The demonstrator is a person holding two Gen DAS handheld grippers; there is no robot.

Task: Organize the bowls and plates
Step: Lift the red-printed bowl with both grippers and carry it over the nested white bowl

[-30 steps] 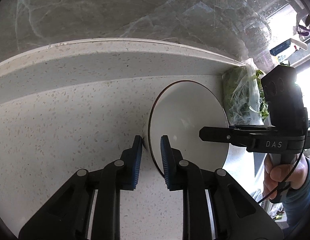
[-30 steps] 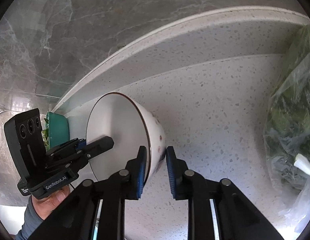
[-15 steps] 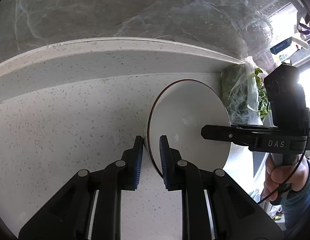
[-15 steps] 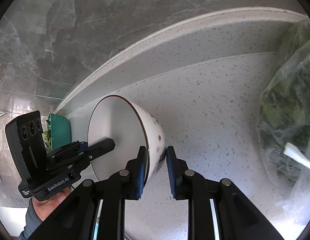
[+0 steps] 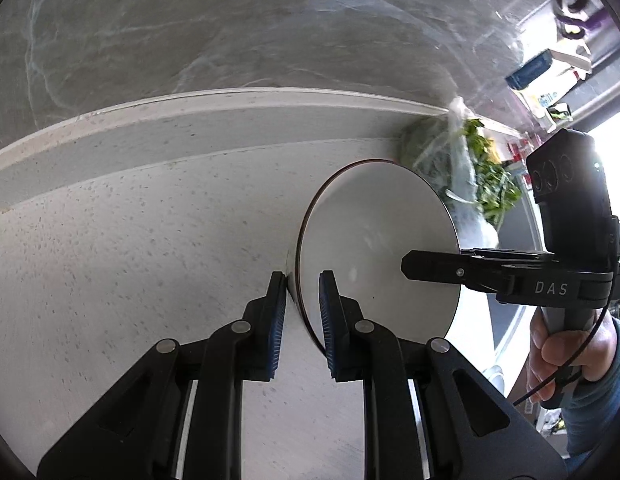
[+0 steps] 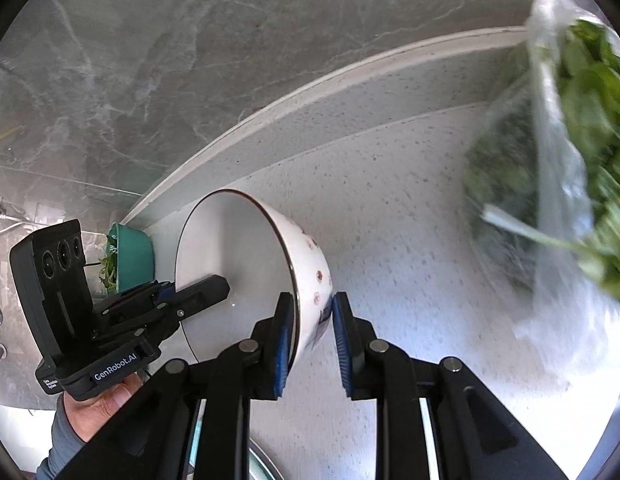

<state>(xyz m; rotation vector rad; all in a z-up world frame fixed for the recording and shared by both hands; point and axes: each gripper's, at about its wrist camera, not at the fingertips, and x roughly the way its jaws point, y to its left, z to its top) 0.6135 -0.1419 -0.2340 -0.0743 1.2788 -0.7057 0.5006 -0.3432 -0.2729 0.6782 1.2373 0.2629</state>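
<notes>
Speckled table (image 5: 130, 240) carries nothing beneath the white bowl (image 5: 374, 248), which is held tilted above it, its rim clamped on opposite sides between the fingers of the left gripper (image 5: 302, 312) and right gripper (image 6: 310, 332); bagged greens (image 6: 558, 168) lie nearby.

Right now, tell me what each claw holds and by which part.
Both hold one white bowl by its rim: left claw on one side, right claw on the opposite side.
</notes>
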